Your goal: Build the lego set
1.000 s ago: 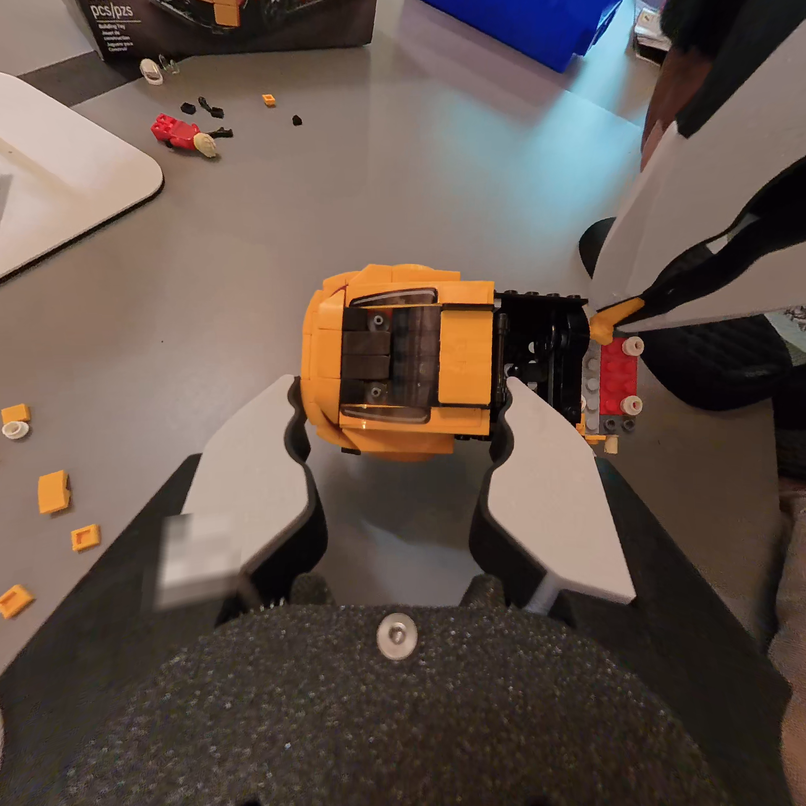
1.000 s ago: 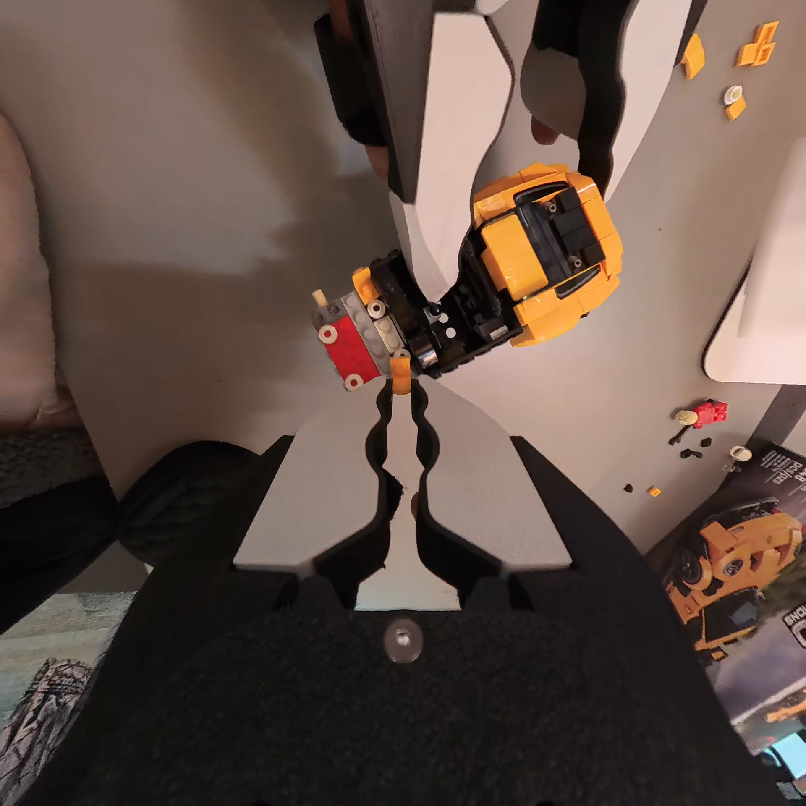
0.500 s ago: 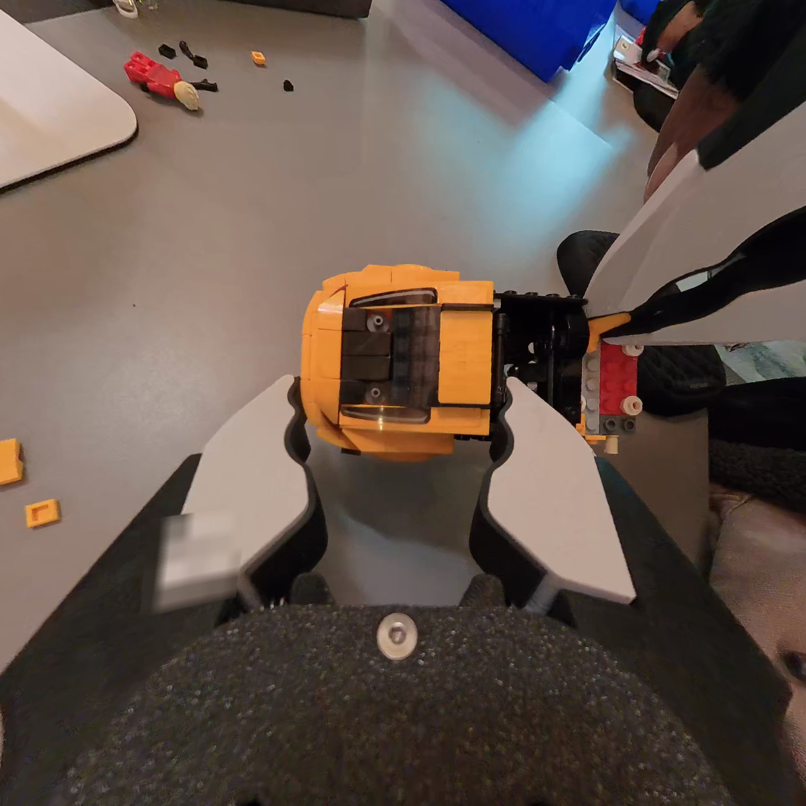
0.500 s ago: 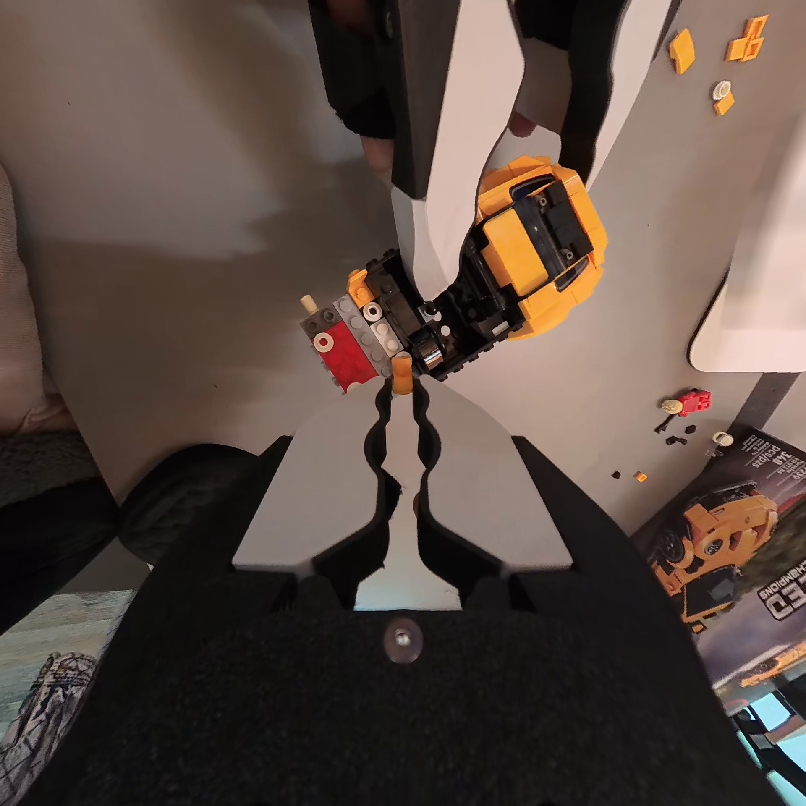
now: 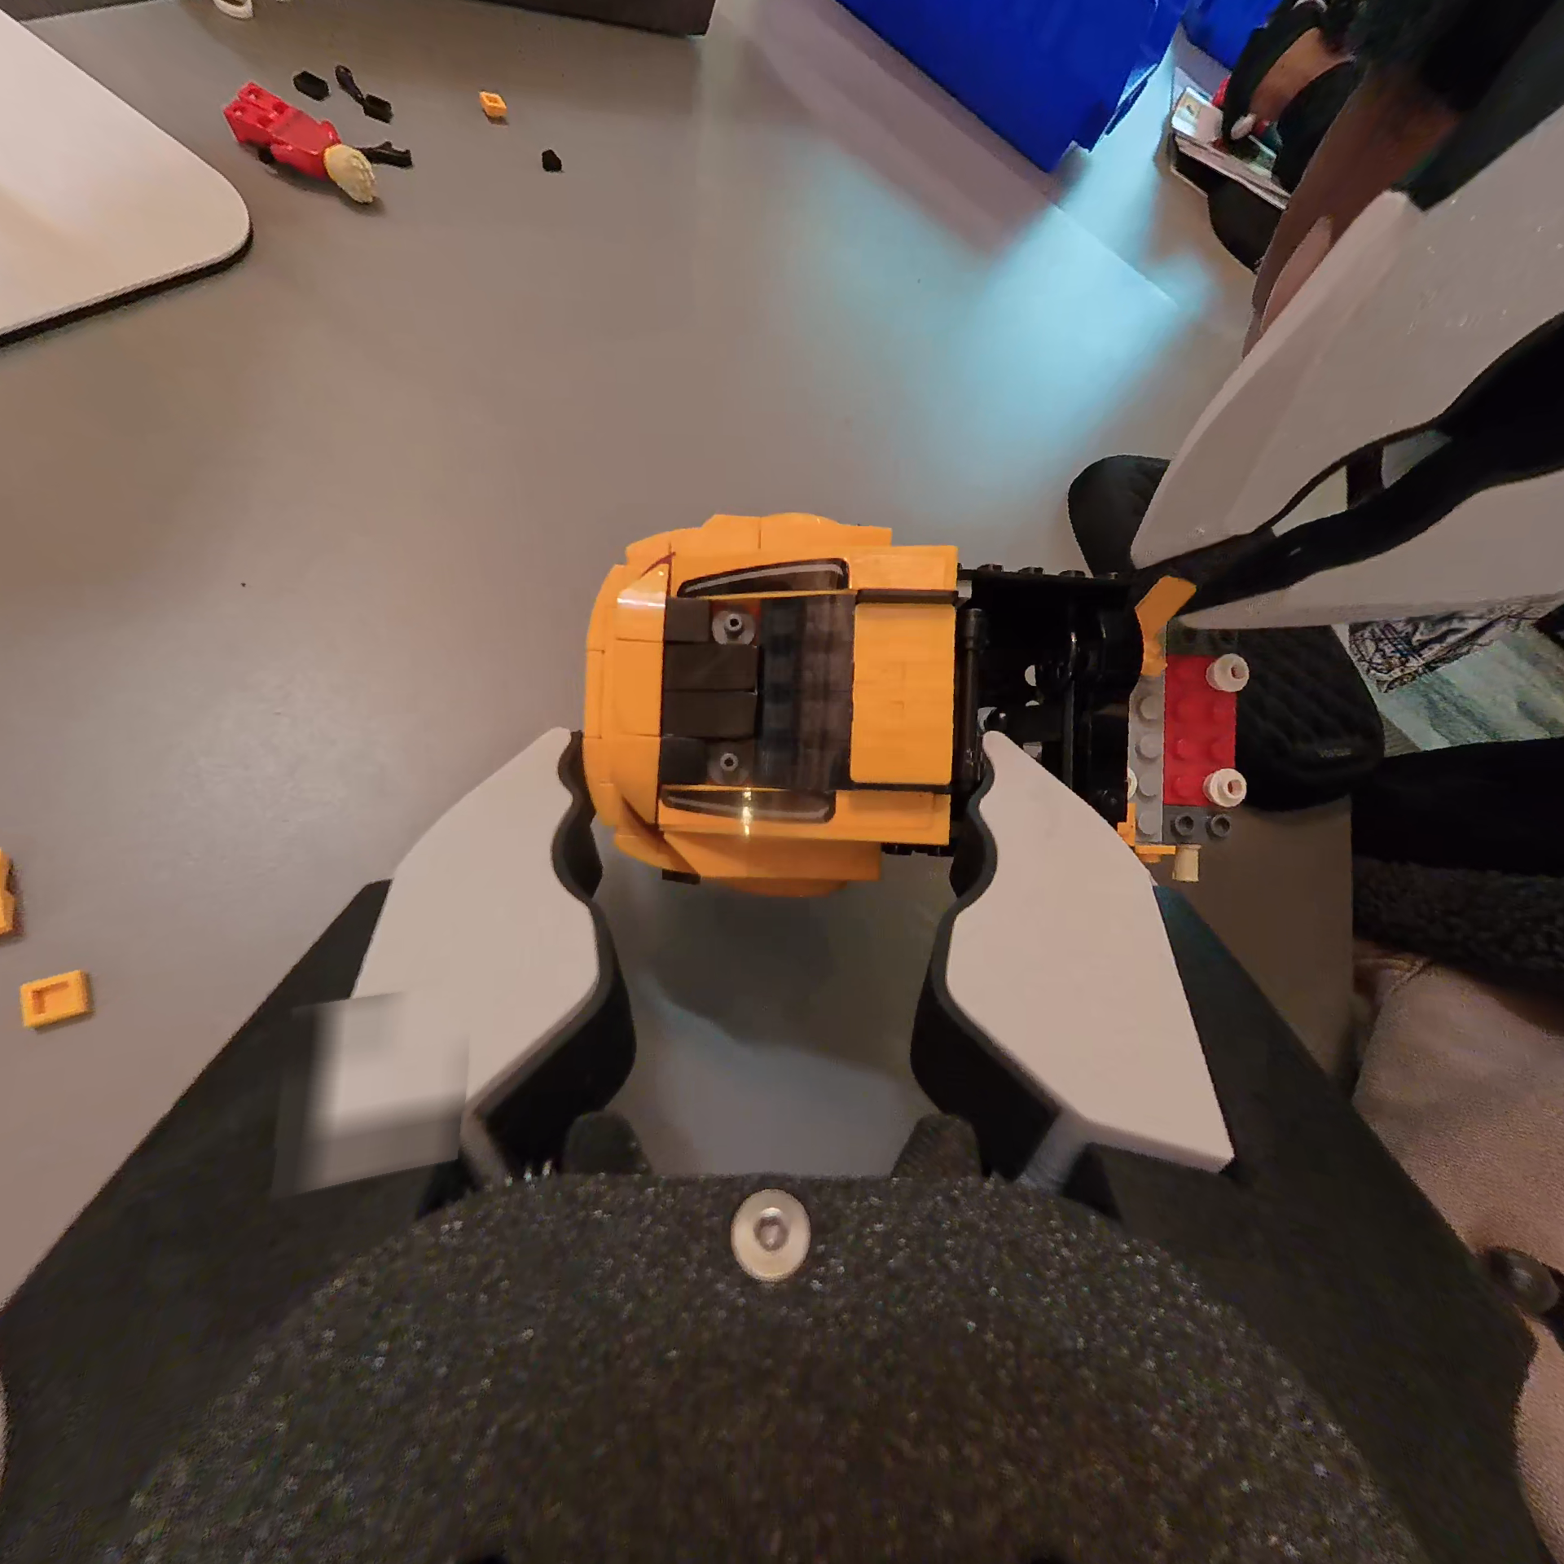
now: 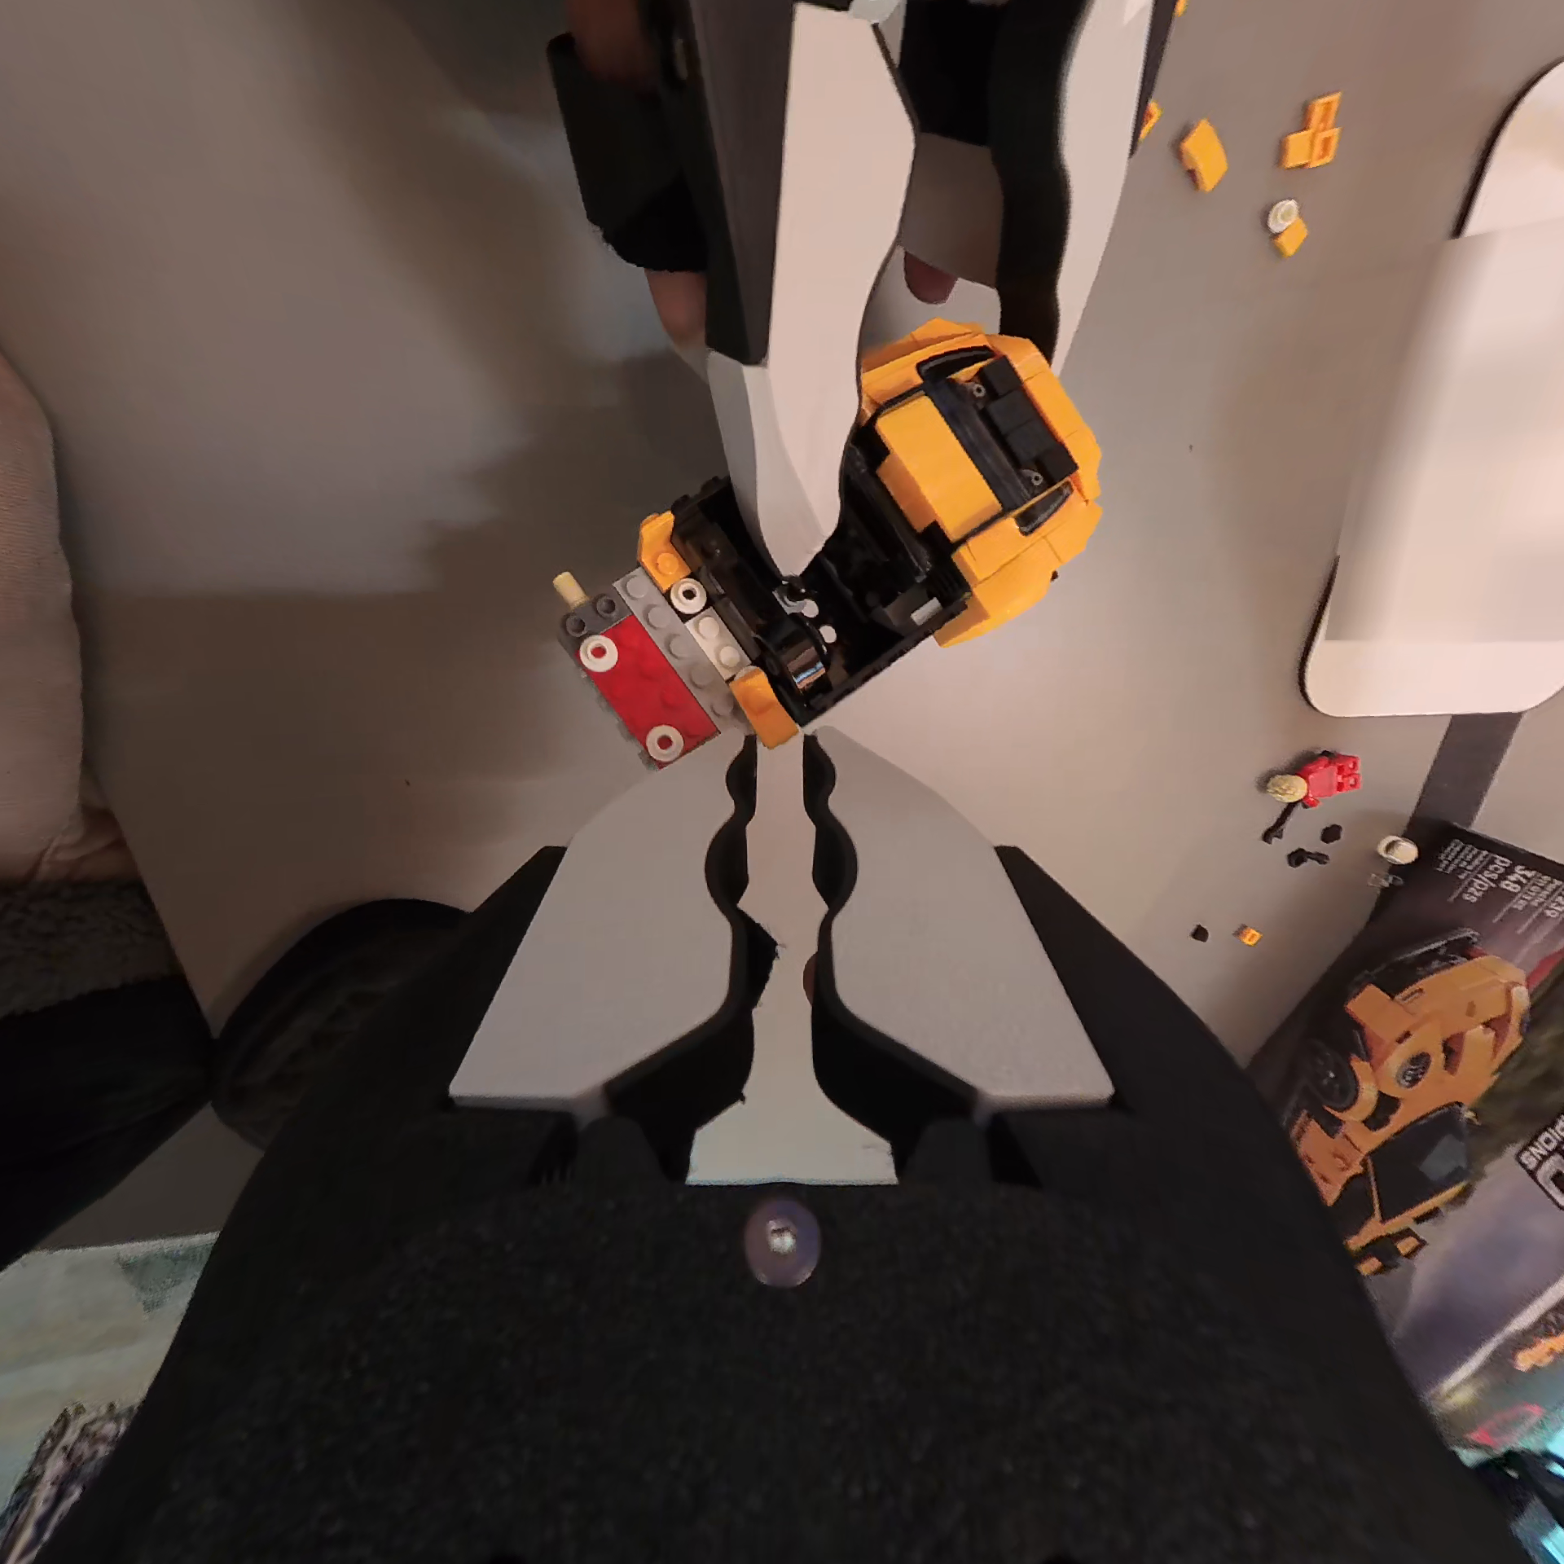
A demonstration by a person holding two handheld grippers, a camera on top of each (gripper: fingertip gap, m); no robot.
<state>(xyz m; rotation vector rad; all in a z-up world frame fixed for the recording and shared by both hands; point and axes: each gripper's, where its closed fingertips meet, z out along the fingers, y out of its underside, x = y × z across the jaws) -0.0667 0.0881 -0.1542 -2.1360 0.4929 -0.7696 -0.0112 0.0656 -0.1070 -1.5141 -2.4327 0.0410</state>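
Note:
My left gripper point(image 5: 779, 745) is shut on a yellow and black brick-built car point(image 5: 787, 694), its pads pressed on the two sides of the yellow body, and holds it above the grey table point(image 5: 423, 440). The car's bare black end carries grey plates and a red plate point(image 5: 1197, 728). My right gripper point(image 6: 774, 740) is nearly closed, its tips pinching a small orange piece point(image 6: 762, 707) on the corner of that end. The left view shows the same pinch on the orange piece point(image 5: 1164, 603). The right view shows the car point(image 6: 973, 474) between the left gripper's fingers point(image 6: 804, 381).
A white board point(image 5: 85, 195), a red figure piece point(image 5: 288, 135), small black bits and a blue bin point(image 5: 1016, 59) lie at the back. Loose orange pieces point(image 5: 55, 999) lie at the left. A printed box point(image 6: 1422, 1058) sits at the right. The table edge runs close by.
Both grippers have moved together with the car over the table. In the right view the car has turned, and the orange piece now sits tilted at my right fingertips. Both grips hold.

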